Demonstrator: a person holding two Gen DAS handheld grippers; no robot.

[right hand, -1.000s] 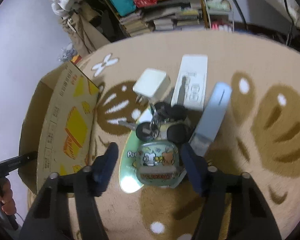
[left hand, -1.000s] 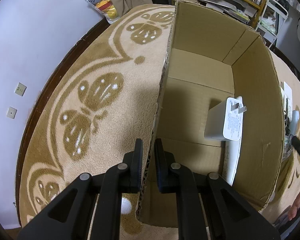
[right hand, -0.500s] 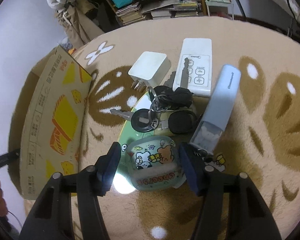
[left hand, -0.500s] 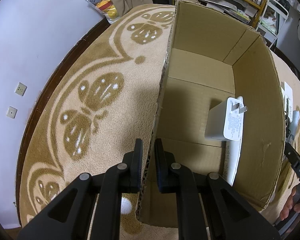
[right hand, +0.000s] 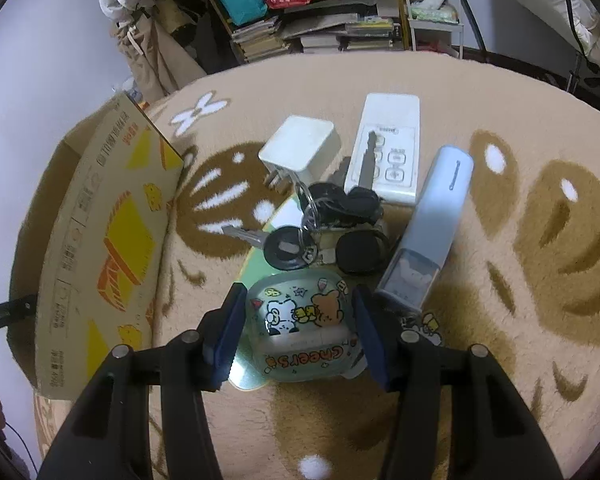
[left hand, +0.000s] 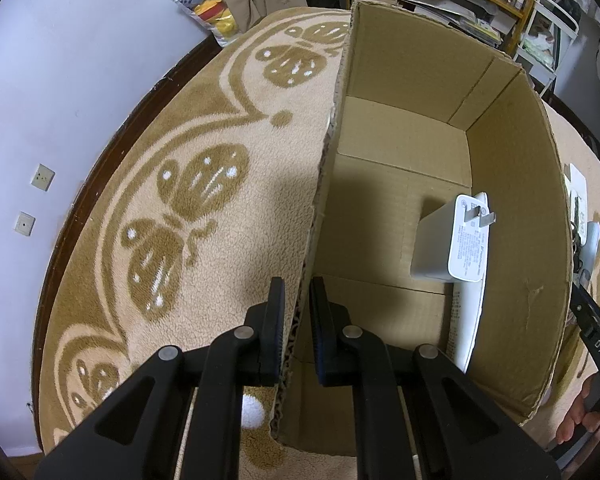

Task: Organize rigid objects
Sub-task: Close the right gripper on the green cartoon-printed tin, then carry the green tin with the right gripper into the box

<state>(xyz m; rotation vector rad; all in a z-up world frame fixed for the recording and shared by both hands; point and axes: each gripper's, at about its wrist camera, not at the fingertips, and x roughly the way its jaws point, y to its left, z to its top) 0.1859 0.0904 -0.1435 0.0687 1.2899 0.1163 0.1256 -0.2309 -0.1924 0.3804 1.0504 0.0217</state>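
cartoon case (right hand: 306,330) lies on the rug (right hand: 480,92) at the near end of the pile, between my right gripper (right hand: 296,330) jaws, which have just been closing, pads not yet clearly pressing. i'd centre, then squeeze its flanks. its long axis runs jaw to jaw, its "cheers" print upside down toward me. left gripper (left hand: 296,322) pinches the box wall (left hand: 324,184).

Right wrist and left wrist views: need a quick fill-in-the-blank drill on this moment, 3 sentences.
1. The left gripper is clamped on the wall of the ____ box.
2. Inside that box a white ____ is already lying.
3. The right gripper, jaws just closing, straddles the cartoon-bear case printed with the word ____.

Missing words: cardboard; charger; Cheers
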